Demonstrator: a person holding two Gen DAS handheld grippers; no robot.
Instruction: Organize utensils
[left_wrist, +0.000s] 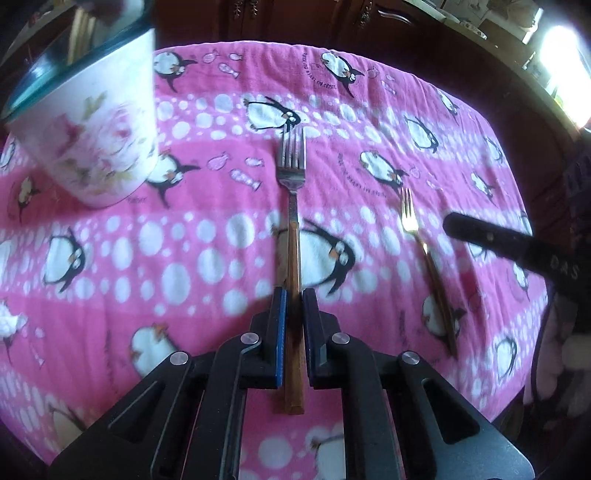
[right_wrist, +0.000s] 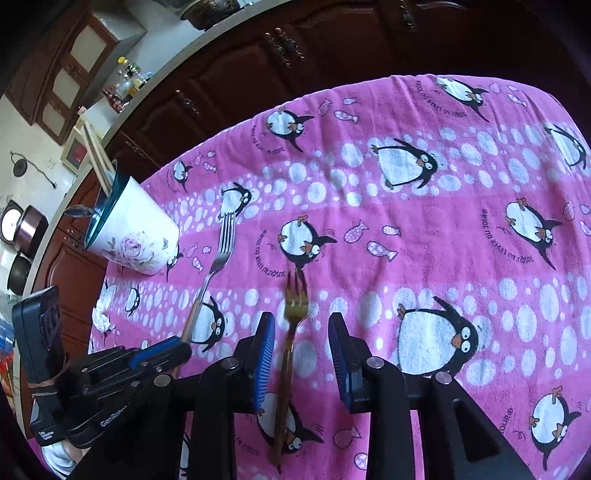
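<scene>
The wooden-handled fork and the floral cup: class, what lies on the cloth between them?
Nothing but bare penguin-print cloth. The left wrist view shows the stretch from the wooden-handled fork to the floral cup with no object on it.

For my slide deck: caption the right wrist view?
Open right claw straddles a gold fork on the penguin cloth.

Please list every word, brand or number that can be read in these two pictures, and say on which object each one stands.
"DAS": white letters on the black body of the right gripper, cut off at the picture's edge.
Curved black lettering on the pink penguin cloth: printed beside the penguins, too distorted to read with certainty.
Small white lettering on the left gripper body: too small and blurred to read.
The floral cup and both forks bear no readable text.
</scene>
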